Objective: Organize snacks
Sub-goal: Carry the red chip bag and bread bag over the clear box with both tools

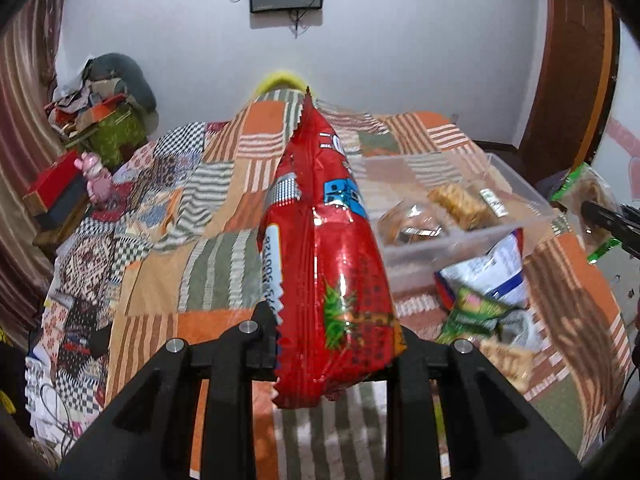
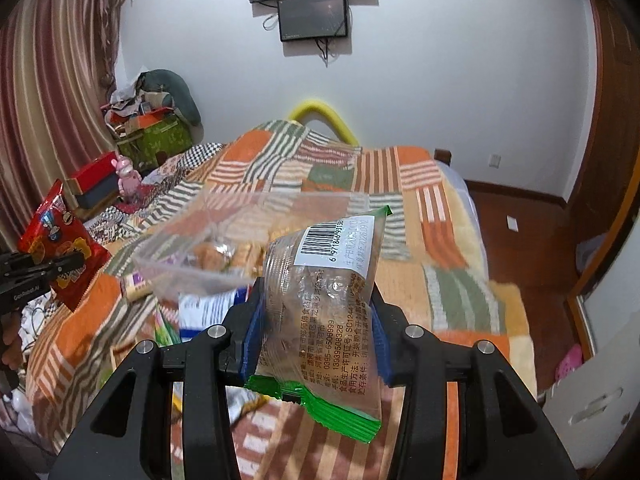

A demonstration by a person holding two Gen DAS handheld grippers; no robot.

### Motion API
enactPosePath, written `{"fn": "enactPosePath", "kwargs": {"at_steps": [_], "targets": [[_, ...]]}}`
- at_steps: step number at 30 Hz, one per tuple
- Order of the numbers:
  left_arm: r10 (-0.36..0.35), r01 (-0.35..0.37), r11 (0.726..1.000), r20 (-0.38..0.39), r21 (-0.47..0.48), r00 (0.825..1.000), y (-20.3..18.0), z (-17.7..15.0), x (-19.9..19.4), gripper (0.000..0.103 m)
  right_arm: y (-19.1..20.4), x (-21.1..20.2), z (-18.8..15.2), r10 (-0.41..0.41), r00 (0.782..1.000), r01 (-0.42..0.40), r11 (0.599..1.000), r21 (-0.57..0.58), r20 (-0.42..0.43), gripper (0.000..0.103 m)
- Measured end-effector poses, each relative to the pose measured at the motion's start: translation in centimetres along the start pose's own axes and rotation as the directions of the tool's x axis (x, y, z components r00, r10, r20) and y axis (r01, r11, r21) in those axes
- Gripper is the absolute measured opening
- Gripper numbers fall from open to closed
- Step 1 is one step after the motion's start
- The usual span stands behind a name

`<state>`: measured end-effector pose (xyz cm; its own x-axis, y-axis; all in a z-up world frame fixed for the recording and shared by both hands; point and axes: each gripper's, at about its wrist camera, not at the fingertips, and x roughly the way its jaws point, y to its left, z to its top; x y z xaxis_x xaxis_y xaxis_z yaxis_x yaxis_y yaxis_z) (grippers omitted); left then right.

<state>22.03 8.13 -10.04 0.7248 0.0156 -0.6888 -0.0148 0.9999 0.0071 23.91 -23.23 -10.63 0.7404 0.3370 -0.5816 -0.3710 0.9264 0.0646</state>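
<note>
Red foil, the chip bag (image 1: pixel 324 248) stands gripped in the left gripper (image 1: pixel 336 344), held up over the quilt (image 1: pixel 208 208). The right gripper (image 2: pixel 316 332) pinches a clear green-edged packet (image 2: pixel 320 304), also aloft. Between and ahead of them sits the clear bin (image 1: pixel 472 236), with a few wrapped snacks already inside. A blue-white bag (image 1: pixel 492 272) and a green packet (image 1: pixel 472 312) lie loose beside it. I judge the sorting partly done: two in hand, several left.

My left claw (image 1: pixel 338 354) pinches a shiny red packet (image 1: pixel 328 248), my right claw (image 2: pixel 314 334) a clear green-edged one (image 2: pixel 320 312), over the orange-and-green striped patchwork bedspread (image 1: pixel 224 216).
</note>
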Motion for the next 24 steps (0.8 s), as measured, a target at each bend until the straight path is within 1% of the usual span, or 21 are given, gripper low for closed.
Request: {"fn": "enactPosePath", "kwargs": {"at_steps": [4, 8, 14, 20, 24], "targets": [[-0.037, 0.037, 0.999, 0.018, 0.015, 0.999, -1.2, 1.8, 0.1, 0.024, 0.2, 0.8, 1.3, -0.005, 1.000, 0.005, 1.000, -0.019, 0.022, 0.041], [-0.073, 0.072, 0.997, 0.026, 0.029, 0.997, -2.1, 3.3, 0.5, 0.024, 0.2, 2.4, 2.4, 0.005, 1.000, -0.005, 1.000, -0.015, 0.020, 0.041], [-0.087, 0.086, 0.996, 0.039, 0.028, 0.995, -3.0, 5.3, 2.5, 0.024, 0.3, 4.9, 2.9, -0.005, 1.000, 0.005, 1.000, -0.021, -0.003, 0.041], [-0.099, 0.099, 0.994, 0.015, 0.040, 0.995, -4.1, 6.5, 5.2, 0.024, 0.8, 7.6, 3.2, -0.012, 0.999, 0.010, 0.999, -0.046, -0.041, 0.041], [-0.120, 0.121, 0.991, -0.028, 0.054, 0.992, -5.1, 6.7, 6.9, 0.024, 1.0, 9.1, 3.0, -0.007, 0.998, 0.004, 0.999, -0.042, -0.063, 0.041]]}}
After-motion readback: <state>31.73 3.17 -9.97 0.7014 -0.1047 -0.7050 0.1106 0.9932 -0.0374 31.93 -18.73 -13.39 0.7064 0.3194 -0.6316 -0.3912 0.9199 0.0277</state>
